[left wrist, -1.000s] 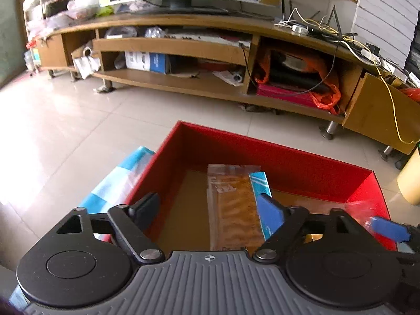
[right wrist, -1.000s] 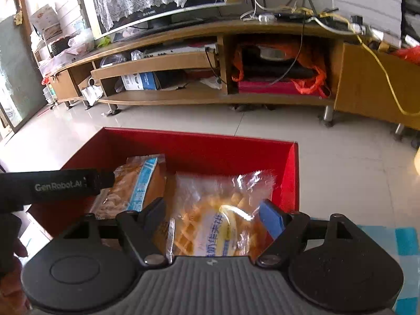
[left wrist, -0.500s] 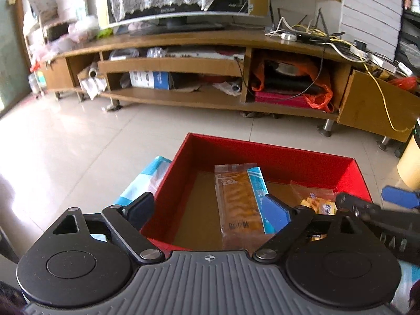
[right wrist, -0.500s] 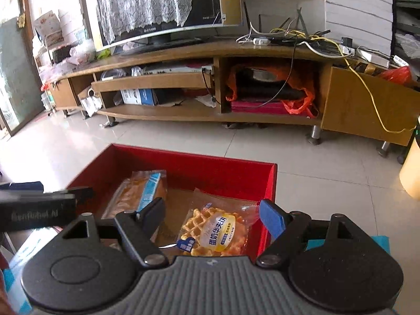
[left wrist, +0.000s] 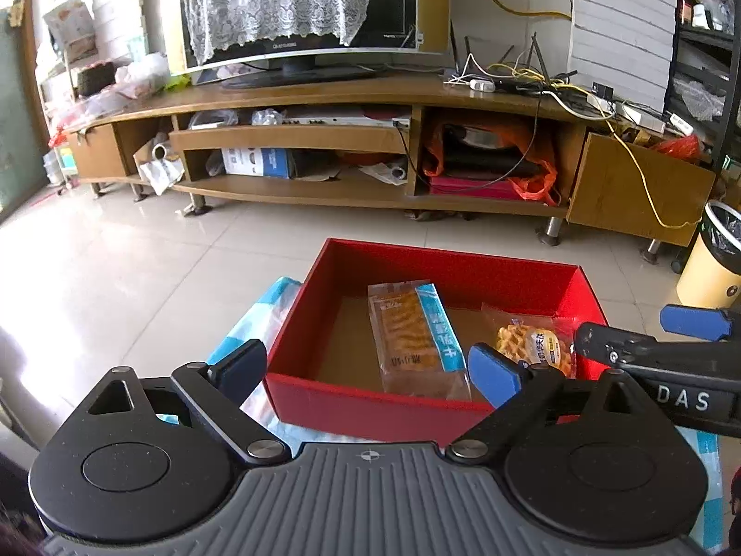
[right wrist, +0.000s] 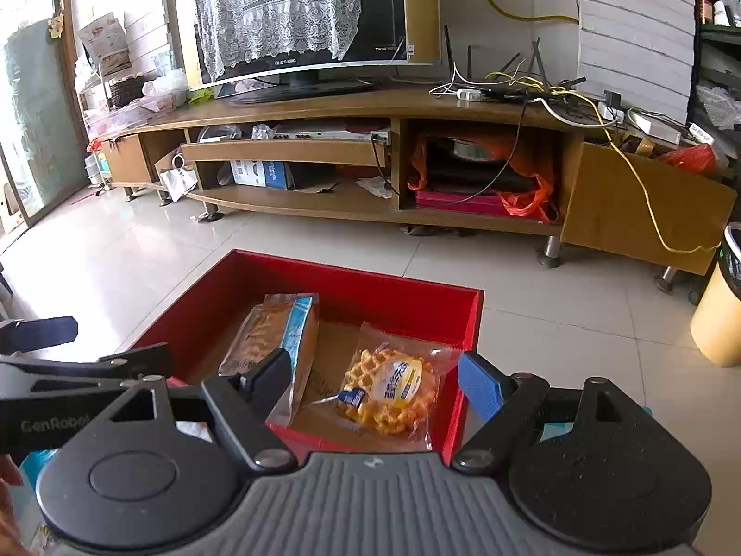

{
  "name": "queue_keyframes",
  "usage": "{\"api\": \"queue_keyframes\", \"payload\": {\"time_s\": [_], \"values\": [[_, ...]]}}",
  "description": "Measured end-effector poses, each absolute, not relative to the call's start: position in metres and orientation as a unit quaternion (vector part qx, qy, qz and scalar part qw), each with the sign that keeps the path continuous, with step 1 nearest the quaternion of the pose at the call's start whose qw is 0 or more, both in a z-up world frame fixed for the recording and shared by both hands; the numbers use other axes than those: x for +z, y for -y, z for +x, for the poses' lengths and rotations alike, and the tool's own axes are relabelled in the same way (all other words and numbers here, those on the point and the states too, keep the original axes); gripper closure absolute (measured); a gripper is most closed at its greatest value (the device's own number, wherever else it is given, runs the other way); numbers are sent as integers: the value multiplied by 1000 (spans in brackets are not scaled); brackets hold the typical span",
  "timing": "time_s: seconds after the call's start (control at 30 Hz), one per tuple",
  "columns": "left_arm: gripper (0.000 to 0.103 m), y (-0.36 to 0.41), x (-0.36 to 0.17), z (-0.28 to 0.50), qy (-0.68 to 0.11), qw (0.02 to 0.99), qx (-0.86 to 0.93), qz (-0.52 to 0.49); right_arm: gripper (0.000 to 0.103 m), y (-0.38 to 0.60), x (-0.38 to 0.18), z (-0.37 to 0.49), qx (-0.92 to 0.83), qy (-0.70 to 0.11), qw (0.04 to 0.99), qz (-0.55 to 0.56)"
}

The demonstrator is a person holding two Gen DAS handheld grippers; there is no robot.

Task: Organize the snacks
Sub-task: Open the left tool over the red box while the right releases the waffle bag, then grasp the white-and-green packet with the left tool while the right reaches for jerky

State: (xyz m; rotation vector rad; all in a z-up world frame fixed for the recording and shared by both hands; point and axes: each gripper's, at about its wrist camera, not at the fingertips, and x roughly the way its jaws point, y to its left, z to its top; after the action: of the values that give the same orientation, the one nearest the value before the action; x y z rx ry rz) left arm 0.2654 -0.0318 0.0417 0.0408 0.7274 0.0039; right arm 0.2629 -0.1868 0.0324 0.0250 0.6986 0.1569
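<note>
The blue-padded fingers [left wrist: 493, 373] of the left gripper [left wrist: 368, 366] are seen spread wide with nothing held between them, poised above the near wall of an open red cardboard box [left wrist: 370, 405]. The fingers [right wrist: 479, 384] of the right gripper [right wrist: 373, 380] are likewise parted wide and empty, raised over the box's [right wrist: 467, 356] near right corner. Both tools are pointed forward and angled down toward the box, side by side, each caught at the edge of the other's view.

Two snacks are shown lying on the brown floor of the box. A long clear-wrapped pastry packet with a blue stripe [left wrist: 414, 338] is laid lengthwise near the middle, while a round golden waffle in a clear wrapper with a yellow label [right wrist: 389, 391] is set just beside it toward the right wall, the two packets close together.

The box is rested on a bench covered by a blue-and-white patterned cloth [left wrist: 257, 319]. Beyond it, a pale tiled floor [left wrist: 139, 259] is stretched toward a long wooden television cabinet [left wrist: 324, 185], where a lace-draped television [left wrist: 296, 4] is stood.
</note>
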Motion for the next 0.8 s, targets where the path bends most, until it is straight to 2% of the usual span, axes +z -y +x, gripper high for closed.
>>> {"api": "queue_keyframes", "payload": {"time_s": [0.3, 0.8], "values": [[5, 13, 38, 238, -369, 929, -2, 14, 23, 169, 26, 230, 101, -357, 929, -11], [3, -32, -10, 175, -457, 888, -44, 15, 23, 159, 1, 172, 135, -409, 902, -28]]}}
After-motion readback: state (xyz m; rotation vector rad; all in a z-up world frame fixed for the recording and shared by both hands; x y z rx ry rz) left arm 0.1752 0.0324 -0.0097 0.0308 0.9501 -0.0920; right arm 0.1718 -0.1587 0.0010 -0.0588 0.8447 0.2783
